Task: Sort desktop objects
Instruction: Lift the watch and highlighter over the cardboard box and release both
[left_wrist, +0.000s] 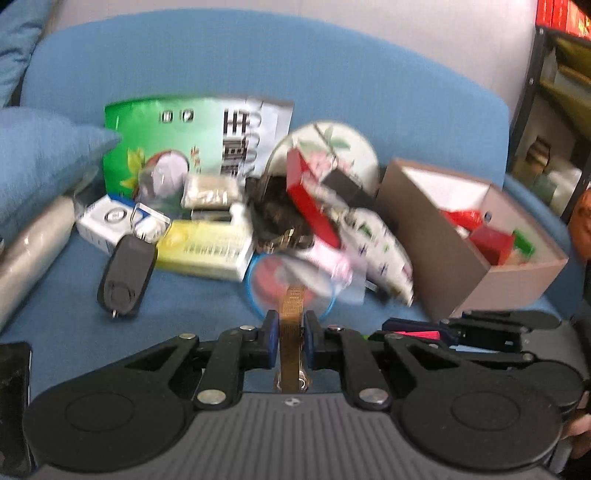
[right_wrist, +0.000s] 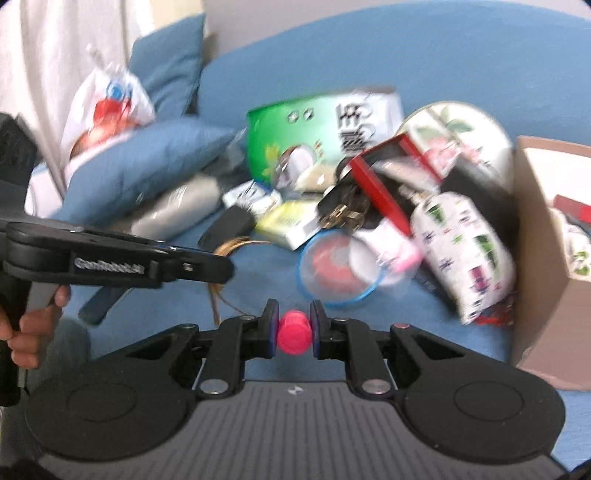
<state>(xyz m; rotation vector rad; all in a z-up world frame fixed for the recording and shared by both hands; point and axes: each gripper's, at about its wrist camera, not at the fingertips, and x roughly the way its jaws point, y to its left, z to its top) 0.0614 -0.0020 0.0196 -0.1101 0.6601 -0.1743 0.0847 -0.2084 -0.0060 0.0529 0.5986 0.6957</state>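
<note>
My left gripper is shut on a gold mesh watch band, held above the blue sofa seat; from the right wrist view the same gripper shows at the left with the gold band looping from it. My right gripper is shut on a small pink cylinder. In the left wrist view the right gripper lies at the lower right with the pink cylinder in its pads. A heap of small objects fills the seat behind both grippers.
The heap holds a green snack bag, a yellow box, a black key fob, a blue-rimmed lid, a red box and a patterned pouch. An open brown cardboard box stands right. A blue pillow lies left.
</note>
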